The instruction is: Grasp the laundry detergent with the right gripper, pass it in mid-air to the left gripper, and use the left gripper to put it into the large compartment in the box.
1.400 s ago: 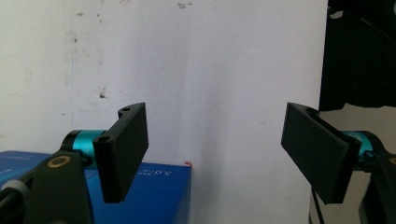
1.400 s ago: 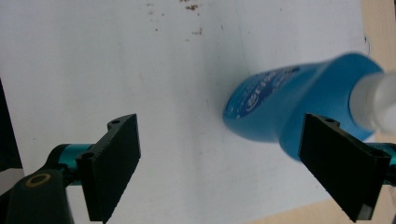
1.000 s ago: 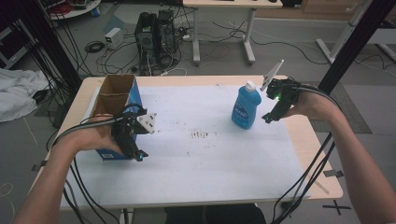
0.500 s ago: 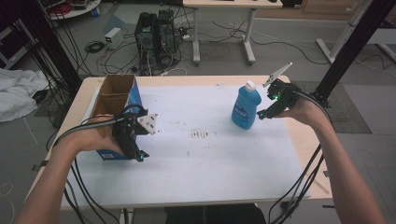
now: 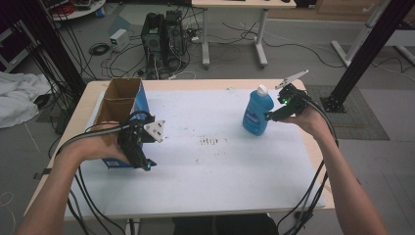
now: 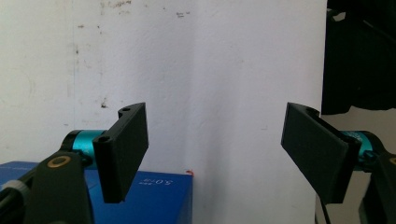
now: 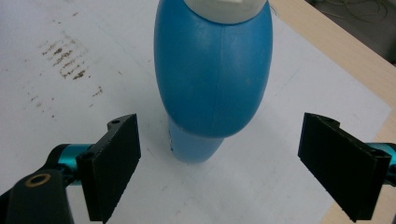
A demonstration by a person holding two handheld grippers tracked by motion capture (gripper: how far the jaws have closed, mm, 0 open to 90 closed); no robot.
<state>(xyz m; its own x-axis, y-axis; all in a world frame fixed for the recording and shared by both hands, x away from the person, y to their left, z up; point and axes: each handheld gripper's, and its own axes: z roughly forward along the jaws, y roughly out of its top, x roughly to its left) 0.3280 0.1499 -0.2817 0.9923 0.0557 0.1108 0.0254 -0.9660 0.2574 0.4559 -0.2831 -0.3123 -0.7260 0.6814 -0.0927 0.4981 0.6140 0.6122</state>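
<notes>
A blue bottle [image 5: 255, 113] with a white cap stands upright on the white sheet at the table's right. My right gripper [image 5: 270, 116] hovers just beside it on its right, tilted down toward it. In the right gripper view the bottle [image 7: 212, 74] stands ahead of the open jaws, a little beyond the pads [image 7: 116, 163], untouched. An open cardboard box with blue sides [image 5: 120, 105] stands at the left of the table. My left gripper [image 5: 145, 164] rests by the box's near corner, pointing down at the sheet, open with nothing between its fingers [image 6: 123, 149]; the blue box corner [image 6: 154, 196] lies under it.
A white sheet [image 5: 210, 171] with a dark smudge [image 5: 210, 142] in its middle covers most of the wooden table [image 5: 195, 84]. Cables trail from both grippers off the front edge. Behind the table are a computer tower [image 5: 164, 29], loose cables and another desk's legs.
My right gripper has come down and a little toward the bottle, from the level of its cap to its body. The left gripper and box have stayed put.
</notes>
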